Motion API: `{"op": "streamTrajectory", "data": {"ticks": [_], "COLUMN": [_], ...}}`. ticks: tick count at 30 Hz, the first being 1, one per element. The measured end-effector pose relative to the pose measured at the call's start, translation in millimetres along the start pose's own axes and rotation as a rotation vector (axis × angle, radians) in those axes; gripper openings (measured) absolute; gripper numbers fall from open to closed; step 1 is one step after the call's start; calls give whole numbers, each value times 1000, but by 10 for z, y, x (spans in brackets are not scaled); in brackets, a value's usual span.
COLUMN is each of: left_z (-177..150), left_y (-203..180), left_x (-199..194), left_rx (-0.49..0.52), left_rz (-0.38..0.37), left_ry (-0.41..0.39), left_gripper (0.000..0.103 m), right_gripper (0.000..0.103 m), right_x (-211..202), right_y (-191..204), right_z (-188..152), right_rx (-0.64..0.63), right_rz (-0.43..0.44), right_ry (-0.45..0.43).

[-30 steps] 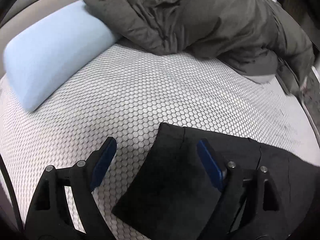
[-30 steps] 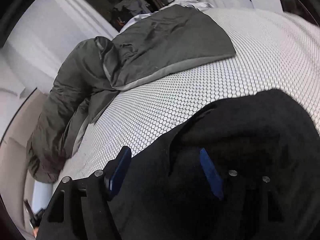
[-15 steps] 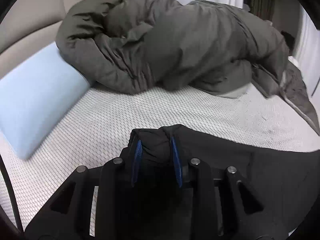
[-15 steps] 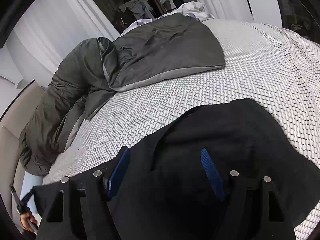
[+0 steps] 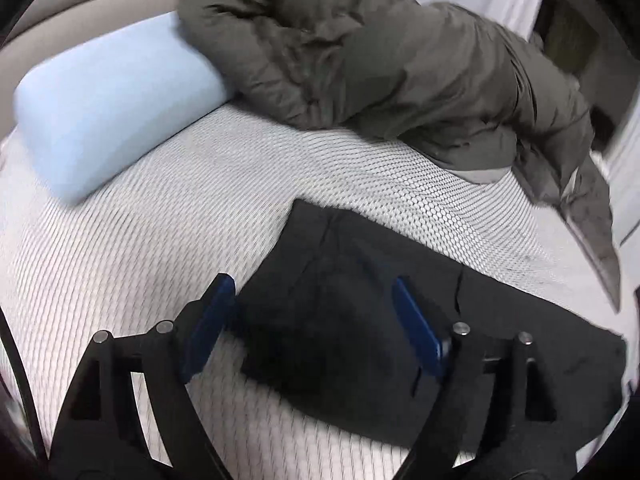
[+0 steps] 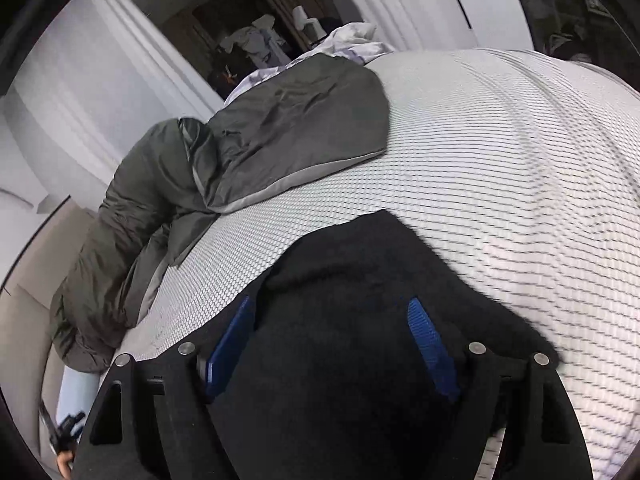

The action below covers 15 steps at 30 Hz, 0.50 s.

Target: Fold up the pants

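Now black pants (image 5: 360, 320) lie unpinched beneath both opening grippers, left gripper (image 5: 316, 320) and right gripper (image 6: 332, 340).

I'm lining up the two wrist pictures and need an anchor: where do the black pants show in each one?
Left wrist view: the black pants lie flat across the lower middle and right, on the white honeycomb-patterned mattress.
Right wrist view: the black pants fill the lower middle as a dark mound, running under the camera.
Shared landmark: the olive-grey duvet bunched at the far side of the mattress; in the right wrist view it sits upper left.
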<state>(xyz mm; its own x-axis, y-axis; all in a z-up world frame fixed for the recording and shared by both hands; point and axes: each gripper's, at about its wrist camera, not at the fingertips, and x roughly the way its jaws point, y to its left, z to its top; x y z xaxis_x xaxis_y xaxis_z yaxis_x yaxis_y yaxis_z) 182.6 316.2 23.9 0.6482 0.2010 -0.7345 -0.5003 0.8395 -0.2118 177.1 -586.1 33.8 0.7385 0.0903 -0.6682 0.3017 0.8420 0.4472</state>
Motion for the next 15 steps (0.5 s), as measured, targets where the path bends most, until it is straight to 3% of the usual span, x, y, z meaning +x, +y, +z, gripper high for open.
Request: {"op": "streamTrajectory", "data": {"ticks": [2, 3, 5, 8, 11, 15], "left_z": [-228, -316, -576, -874, -947, -886], "left_y": [211, 267, 432, 506, 498, 521], "left_x": [-147, -184, -308, -298, -66, 139], "left_rx": [-63, -83, -136, -143, -150, -224], "left_rz": [30, 33, 15, -34, -42, -67], "left_ry": [16, 20, 37, 93, 156, 137], "left_gripper": [78, 71, 59, 52, 51, 51], "right_gripper": [81, 81, 81, 81, 81, 81], "right_x": [-106, -158, -256, -391, -473, -551], "right_y": [-139, -200, -291, -427, -568, -680], "right_z": [10, 12, 23, 43, 62, 68], "right_rx": [24, 33, 43, 55, 92, 121], "right_rz": [5, 7, 12, 12, 14, 18], "right_ry": [-4, -8, -15, -34, -47, -57]}}
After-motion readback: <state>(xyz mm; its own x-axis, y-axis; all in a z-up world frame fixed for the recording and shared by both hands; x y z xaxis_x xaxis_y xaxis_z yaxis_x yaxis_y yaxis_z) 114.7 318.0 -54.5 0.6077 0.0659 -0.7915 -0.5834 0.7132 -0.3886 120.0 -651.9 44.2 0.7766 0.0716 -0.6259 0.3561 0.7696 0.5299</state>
